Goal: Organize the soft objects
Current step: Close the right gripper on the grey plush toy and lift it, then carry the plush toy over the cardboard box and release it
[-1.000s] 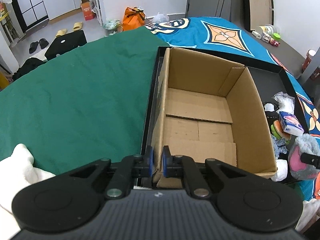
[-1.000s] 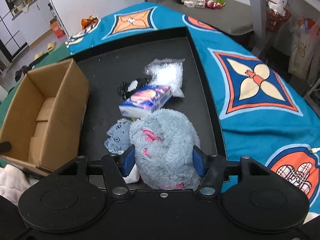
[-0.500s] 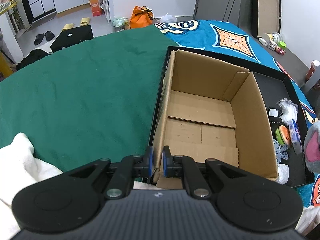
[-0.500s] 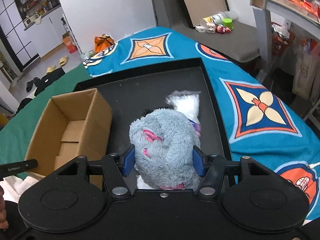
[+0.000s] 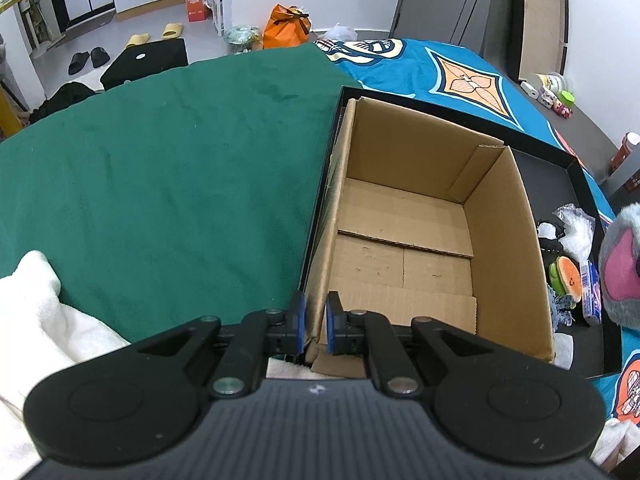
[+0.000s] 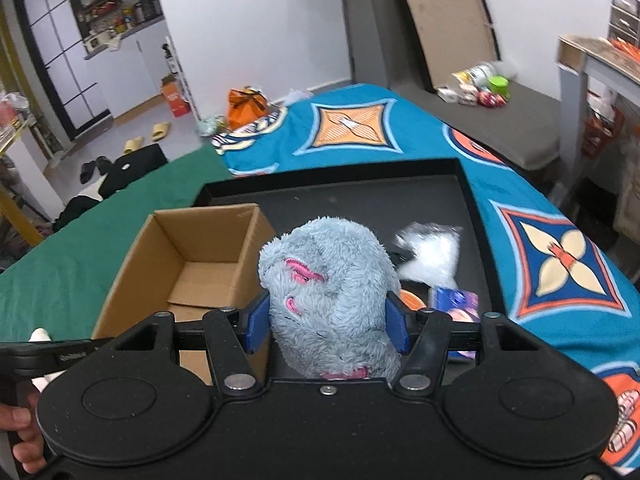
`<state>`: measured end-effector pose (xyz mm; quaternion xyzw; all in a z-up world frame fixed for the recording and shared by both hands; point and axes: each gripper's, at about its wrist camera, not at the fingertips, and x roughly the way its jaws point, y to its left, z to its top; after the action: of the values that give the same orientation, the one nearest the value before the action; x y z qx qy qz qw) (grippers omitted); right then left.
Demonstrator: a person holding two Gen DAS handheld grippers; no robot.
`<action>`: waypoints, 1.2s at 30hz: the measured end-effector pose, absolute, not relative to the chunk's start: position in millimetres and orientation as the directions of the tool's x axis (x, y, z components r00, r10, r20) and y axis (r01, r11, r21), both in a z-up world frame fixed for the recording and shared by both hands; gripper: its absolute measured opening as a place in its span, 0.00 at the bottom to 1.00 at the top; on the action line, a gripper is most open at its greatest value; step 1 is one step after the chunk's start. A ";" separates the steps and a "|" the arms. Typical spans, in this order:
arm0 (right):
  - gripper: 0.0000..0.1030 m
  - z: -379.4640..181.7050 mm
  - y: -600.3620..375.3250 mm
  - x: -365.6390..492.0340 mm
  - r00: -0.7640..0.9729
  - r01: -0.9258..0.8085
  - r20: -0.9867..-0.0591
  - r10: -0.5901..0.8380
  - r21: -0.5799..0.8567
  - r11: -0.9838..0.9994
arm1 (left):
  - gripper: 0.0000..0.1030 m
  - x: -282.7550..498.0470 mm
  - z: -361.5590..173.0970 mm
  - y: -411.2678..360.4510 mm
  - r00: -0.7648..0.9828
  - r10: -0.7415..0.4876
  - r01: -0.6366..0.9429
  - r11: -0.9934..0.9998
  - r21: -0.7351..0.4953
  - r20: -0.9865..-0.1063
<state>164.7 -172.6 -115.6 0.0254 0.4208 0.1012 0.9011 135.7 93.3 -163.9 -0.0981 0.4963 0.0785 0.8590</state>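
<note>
An empty cardboard box [image 5: 420,216] [image 6: 188,256] stands at the left end of a black tray [image 6: 360,196]. My left gripper [image 5: 314,324] is shut on the box's near-left wall. My right gripper [image 6: 326,322] is shut on a grey plush toy [image 6: 328,292] with pink marks, held above the tray just right of the box. The same plush [image 5: 622,272] shows at the right edge of the left wrist view. A white bag [image 6: 434,254], a tissue pack [image 6: 454,302] and an orange plush [image 5: 568,278] lie in the tray.
Green cloth [image 5: 160,168] covers the table left of the tray; a blue patterned cloth [image 6: 560,256] lies to the right. A white towel [image 5: 32,308] lies near the box's left corner. A hand [image 6: 20,436] holds the left gripper's handle.
My right gripper has lifted the grey plush off the tray and carried it toward the box. The left gripper keeps its hold on the box wall, with only a slight roll.
</note>
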 end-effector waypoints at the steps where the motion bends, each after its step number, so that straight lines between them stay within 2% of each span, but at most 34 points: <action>1: 0.55 -115.3 -169.2 165.2 0.628 -0.171 -0.749 0.210 0.131 0.977 | 0.09 135.9 -164.5 94.2 0.494 0.036 -0.236 0.967 -0.095 -0.869; 24: 0.56 -111.5 -89.1 194.9 0.628 -0.347 -0.706 0.327 0.122 0.930 | 0.10 138.4 -173.3 101.1 0.488 0.004 -0.243 0.961 -0.131 -0.873; 26: 0.61 -110.8 -81.9 197.0 0.635 -0.347 -0.707 0.310 0.098 0.933 | 0.10 138.9 -174.0 101.7 0.487 0.001 -0.243 0.961 -0.134 -0.873; 29: 0.82 -111.7 -78.2 197.2 0.650 -0.343 -0.708 0.278 0.053 0.938 | 0.10 139.9 -174.7 101.8 0.485 -0.001 -0.242 0.961 -0.135 -0.874; 30: 0.84 -112.1 -79.8 196.5 0.655 -0.338 -0.704 0.274 0.052 0.940 | 0.10 139.9 -174.7 101.7 0.485 -0.001 -0.241 0.961 -0.135 -0.874; 36: 0.86 -119.3 -100.9 188.5 0.629 -0.308 -0.725 0.282 0.101 0.946 | 0.11 139.3 -174.4 99.6 0.485 0.000 -0.235 0.963 -0.131 -0.874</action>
<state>188.5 -100.9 -119.3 -0.0165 0.3986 0.1633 0.9023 139.3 99.6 -174.4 -0.1169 0.5027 0.0686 0.8538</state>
